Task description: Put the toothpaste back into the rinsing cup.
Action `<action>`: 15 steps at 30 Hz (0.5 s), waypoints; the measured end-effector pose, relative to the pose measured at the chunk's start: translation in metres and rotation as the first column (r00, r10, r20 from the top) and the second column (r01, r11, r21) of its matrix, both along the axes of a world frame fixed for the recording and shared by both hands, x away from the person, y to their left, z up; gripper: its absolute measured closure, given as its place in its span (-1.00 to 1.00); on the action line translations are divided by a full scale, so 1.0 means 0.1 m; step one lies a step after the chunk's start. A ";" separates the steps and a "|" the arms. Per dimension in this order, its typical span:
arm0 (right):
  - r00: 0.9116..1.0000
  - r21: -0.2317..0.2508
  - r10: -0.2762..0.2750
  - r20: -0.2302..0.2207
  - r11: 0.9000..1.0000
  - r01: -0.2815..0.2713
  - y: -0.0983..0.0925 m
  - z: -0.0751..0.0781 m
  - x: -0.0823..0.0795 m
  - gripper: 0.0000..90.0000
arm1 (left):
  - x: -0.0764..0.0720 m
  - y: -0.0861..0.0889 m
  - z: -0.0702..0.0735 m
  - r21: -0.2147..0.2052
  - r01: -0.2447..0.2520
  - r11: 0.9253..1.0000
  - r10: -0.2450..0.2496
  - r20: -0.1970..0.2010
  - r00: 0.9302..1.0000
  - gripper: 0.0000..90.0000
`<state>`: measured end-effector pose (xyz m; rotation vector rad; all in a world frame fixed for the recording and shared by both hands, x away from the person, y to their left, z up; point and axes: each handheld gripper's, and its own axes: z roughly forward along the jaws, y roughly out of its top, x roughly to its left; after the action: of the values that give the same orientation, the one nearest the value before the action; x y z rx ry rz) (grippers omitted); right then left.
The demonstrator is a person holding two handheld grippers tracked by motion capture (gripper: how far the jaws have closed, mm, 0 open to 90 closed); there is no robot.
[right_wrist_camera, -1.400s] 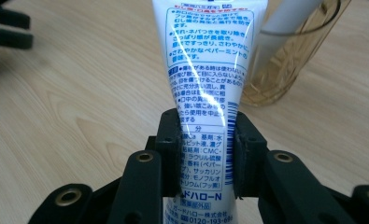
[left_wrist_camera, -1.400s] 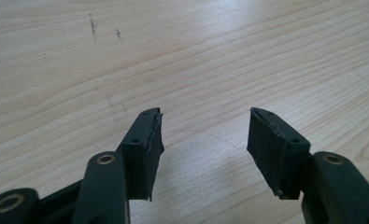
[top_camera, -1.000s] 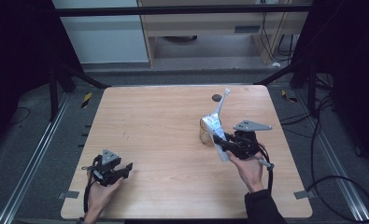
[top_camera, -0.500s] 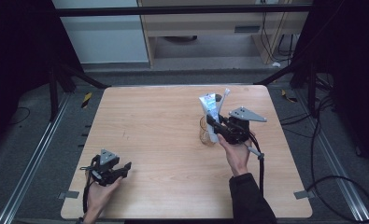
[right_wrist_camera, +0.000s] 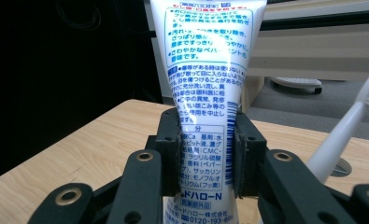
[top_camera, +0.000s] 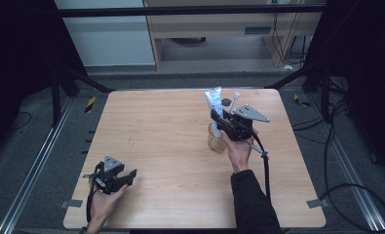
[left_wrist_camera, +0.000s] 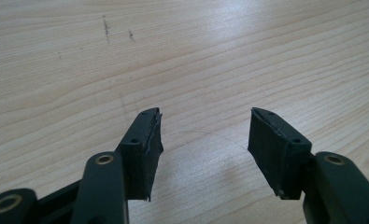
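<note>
Gripping a white toothpaste tube (right_wrist_camera: 205, 93), the right gripper (top_camera: 219, 123) pinches it across its lower half, a pad pressed on either side. The tube's long axis runs nearly upright, tilted slightly away from the person; its flat crimped end (top_camera: 212, 92) points up, and the lower end sits at the mouth of a clear glass cup (top_camera: 215, 140), perhaps just inside, though the gripper masks the join. A white toothbrush (right_wrist_camera: 345, 126) leans beside the tube, bristles uppermost. The group stands right of centre on the wooden worktop (top_camera: 170, 146). The left gripper (left_wrist_camera: 203, 140), well apart near the front-left corner, has fingers spread over bare wood.
</note>
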<state>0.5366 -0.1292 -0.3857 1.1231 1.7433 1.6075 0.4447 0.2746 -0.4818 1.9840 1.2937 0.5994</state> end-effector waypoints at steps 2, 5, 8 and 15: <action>1.000 -0.004 -0.001 0.003 1.000 0.001 0.01 -0.02 0.02 0.53 | 0.00 0.00 0.00 -0.002 -0.001 1.000 0.001 0.001 1.000 -0.04; 1.000 -0.009 -0.012 0.020 1.000 0.013 0.03 -0.07 0.08 0.53 | 0.00 0.00 0.00 -0.003 -0.003 1.000 0.003 0.001 1.000 -0.04; 1.000 -0.014 -0.018 0.025 1.000 0.018 0.04 -0.11 0.12 0.53 | 0.00 0.00 0.00 -0.001 -0.001 1.000 0.001 0.000 1.000 -0.04; 1.000 -0.027 -0.023 0.018 0.999 0.024 0.05 -0.19 0.19 0.53 | 0.00 0.01 0.00 -0.002 -0.001 1.000 0.001 0.000 1.000 -0.04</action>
<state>0.5557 -0.1246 -0.4044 1.1092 1.7293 1.5709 0.4450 0.2752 -0.4821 1.9819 1.2954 0.5983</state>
